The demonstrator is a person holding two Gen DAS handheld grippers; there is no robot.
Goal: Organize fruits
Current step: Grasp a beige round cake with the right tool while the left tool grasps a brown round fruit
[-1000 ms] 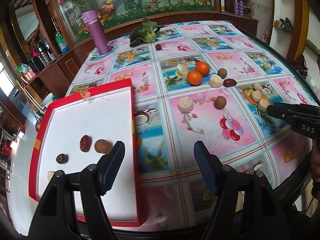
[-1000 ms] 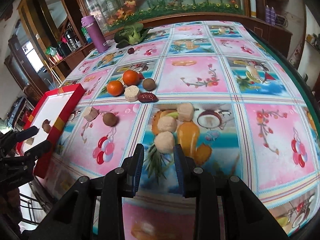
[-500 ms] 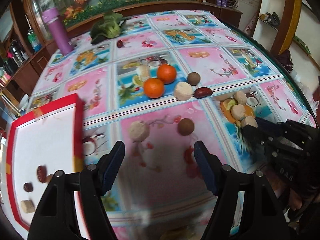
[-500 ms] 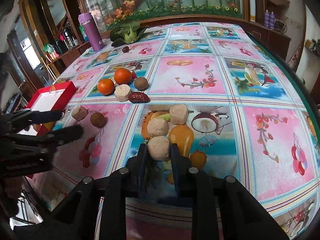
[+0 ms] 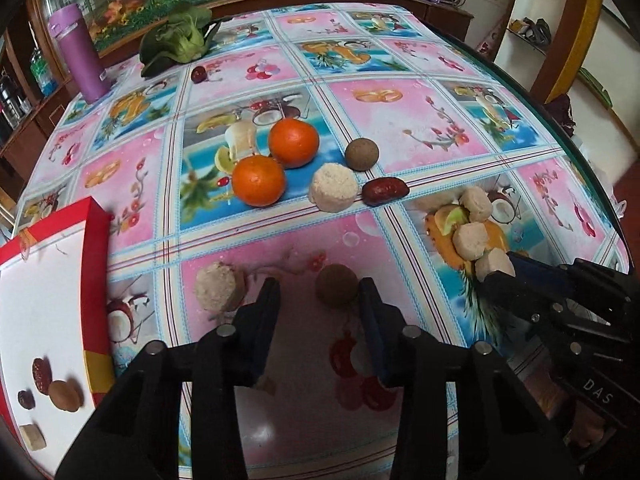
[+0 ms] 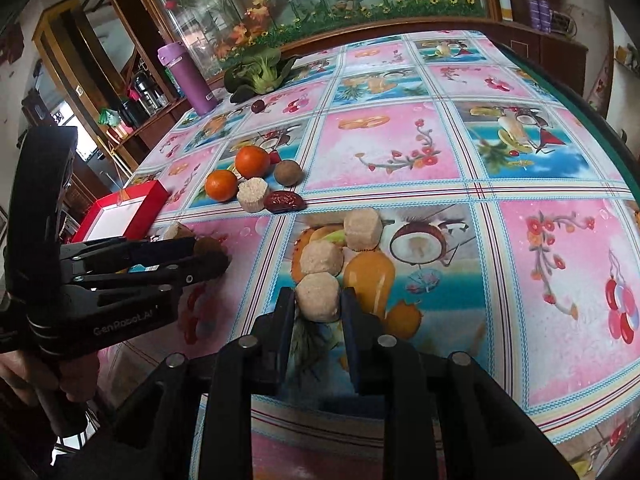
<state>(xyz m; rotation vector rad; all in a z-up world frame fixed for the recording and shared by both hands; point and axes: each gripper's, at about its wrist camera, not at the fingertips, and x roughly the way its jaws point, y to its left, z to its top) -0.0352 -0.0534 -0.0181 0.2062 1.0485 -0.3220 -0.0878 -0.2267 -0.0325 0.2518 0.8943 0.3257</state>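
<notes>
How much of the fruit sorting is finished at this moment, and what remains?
Done: four small pieces lie in the red tray, among them a red date. In hand: the right gripper closes around a beige cake; the left gripper is open, with a brown round fruit near its right finger. Left: two oranges, another date and several beige and brown pieces remain on the tablecloth.
</notes>
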